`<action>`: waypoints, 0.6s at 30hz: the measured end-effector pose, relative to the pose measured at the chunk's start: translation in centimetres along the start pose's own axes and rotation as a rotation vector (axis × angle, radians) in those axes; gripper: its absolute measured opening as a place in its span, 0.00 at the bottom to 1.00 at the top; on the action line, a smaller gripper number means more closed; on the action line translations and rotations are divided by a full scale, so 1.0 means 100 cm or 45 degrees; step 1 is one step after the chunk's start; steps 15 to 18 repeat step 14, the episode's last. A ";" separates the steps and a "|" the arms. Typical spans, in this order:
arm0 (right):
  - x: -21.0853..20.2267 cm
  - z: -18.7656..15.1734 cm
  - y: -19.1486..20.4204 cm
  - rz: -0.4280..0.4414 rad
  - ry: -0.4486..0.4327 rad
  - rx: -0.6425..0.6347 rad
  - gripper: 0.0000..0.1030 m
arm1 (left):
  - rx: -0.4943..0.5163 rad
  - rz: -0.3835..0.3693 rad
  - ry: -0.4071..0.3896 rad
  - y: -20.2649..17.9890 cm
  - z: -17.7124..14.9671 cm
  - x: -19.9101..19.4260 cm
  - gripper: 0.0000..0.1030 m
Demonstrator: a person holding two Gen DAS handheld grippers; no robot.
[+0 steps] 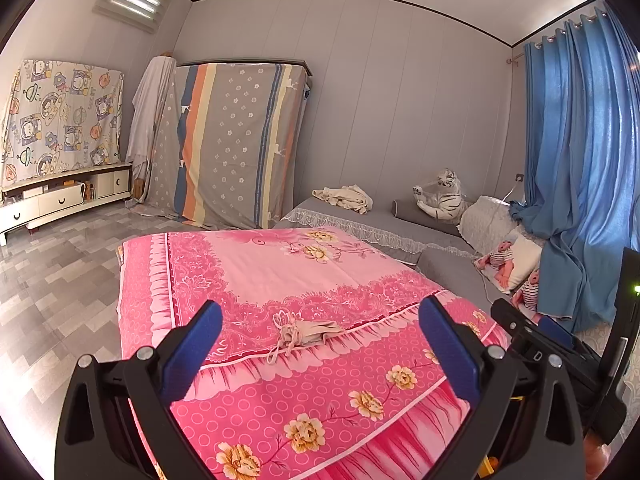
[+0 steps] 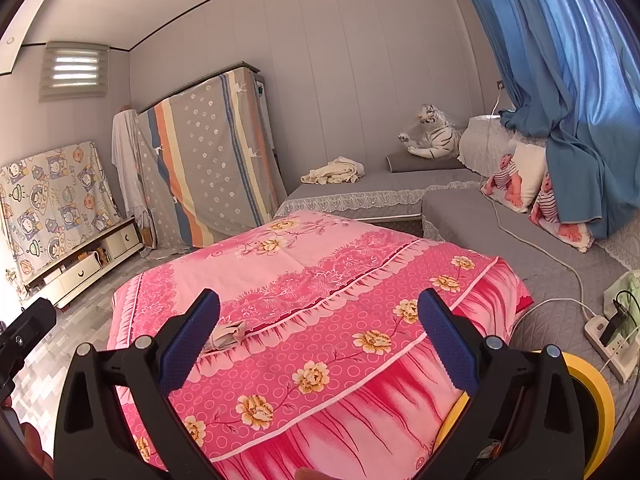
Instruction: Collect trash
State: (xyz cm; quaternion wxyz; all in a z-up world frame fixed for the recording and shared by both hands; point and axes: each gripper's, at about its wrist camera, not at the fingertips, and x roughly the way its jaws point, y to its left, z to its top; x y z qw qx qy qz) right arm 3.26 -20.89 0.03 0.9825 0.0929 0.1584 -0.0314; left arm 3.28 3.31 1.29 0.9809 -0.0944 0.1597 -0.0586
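Note:
A crumpled beige face mask with loose strings (image 1: pixel 306 334) lies on a table draped in a pink flowered cloth (image 1: pixel 280 264). My left gripper (image 1: pixel 320 316) hangs open just above the cloth, and the mask sits between and a little beyond its blue fingers (image 1: pixel 192 354). In the right wrist view the same mask (image 2: pixel 228 334) peeks out beside the left blue finger (image 2: pixel 190 340) of my right gripper (image 2: pixel 320 312), which is open and holds nothing. A yellow round bin rim (image 2: pixel 592 396) shows below the right gripper at lower right. The right gripper's black body (image 1: pixel 536 344) appears at the left view's right edge.
A grey sofa (image 2: pixel 472 216) with cushions and a toy tiger (image 2: pixel 434 132) runs behind and right of the table. A power strip (image 2: pixel 610 338) with cables lies on the sofa. Blue curtains (image 1: pixel 580 160) hang at right. A low white cabinet (image 1: pixel 64 200) and covered furniture (image 1: pixel 228 144) stand across the tiled floor.

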 end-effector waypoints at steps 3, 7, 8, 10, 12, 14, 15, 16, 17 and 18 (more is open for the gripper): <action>-0.001 -0.002 0.000 0.000 0.000 0.001 0.92 | 0.007 0.000 -0.004 -0.001 0.001 0.000 0.92; -0.001 -0.001 0.000 0.001 0.003 0.002 0.92 | 0.020 -0.003 -0.006 -0.003 0.000 0.000 0.92; -0.001 -0.003 0.001 0.001 0.004 0.002 0.92 | 0.021 -0.003 -0.006 -0.003 0.000 0.000 0.92; -0.002 -0.004 0.000 0.000 0.006 0.002 0.92 | 0.016 -0.010 -0.005 -0.002 0.000 -0.001 0.92; -0.002 -0.004 0.000 0.001 0.006 0.004 0.92 | 0.012 -0.011 -0.005 -0.002 0.000 -0.001 0.92; -0.002 -0.003 0.000 0.000 0.005 0.003 0.92 | 0.012 -0.007 -0.006 -0.002 0.000 -0.001 0.92; -0.002 -0.003 0.000 0.000 0.005 0.003 0.92 | 0.012 -0.007 -0.006 -0.002 0.000 -0.001 0.92; -0.002 -0.003 0.000 0.000 0.005 0.003 0.92 | 0.012 -0.007 -0.006 -0.002 0.000 -0.001 0.92; -0.002 -0.003 0.000 0.000 0.005 0.003 0.92 | 0.012 -0.007 -0.006 -0.002 0.000 -0.001 0.92; -0.002 -0.003 0.000 0.000 0.005 0.003 0.92 | 0.012 -0.007 -0.006 -0.002 0.000 -0.001 0.92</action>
